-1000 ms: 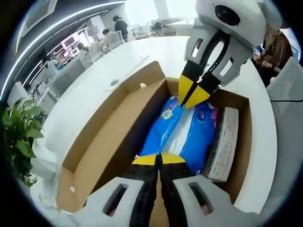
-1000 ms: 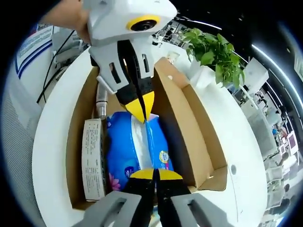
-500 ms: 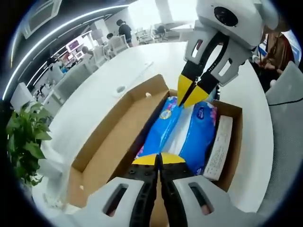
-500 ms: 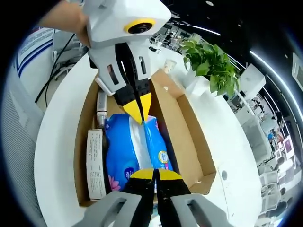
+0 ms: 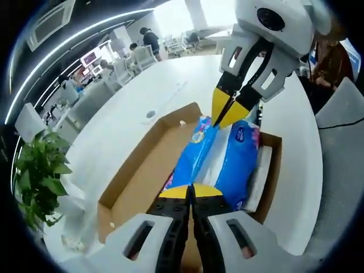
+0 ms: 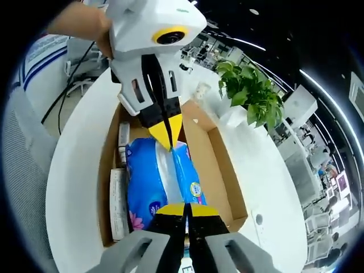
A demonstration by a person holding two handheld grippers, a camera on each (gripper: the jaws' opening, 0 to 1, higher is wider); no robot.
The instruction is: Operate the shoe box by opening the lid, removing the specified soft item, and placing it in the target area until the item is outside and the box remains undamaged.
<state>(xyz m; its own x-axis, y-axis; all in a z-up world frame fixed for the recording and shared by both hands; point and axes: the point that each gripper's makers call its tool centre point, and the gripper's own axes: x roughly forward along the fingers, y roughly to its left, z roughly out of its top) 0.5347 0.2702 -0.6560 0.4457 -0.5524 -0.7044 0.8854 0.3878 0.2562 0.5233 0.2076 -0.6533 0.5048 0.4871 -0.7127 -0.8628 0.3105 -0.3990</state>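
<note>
The left gripper (image 5: 190, 192), white-bodied with yellow-tipped black jaws, had its jaws pressed together, pinching one end of a blue plastic pack (image 5: 227, 165). Opposite it, the matching right gripper (image 6: 186, 210) was likewise clamped on the other end.

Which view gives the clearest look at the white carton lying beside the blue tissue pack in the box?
The right gripper view: the white carton shows along its length beside the blue tissue pack, with printing on its face. In the left gripper view the white carton is a narrow strip between pack and box wall.
</note>
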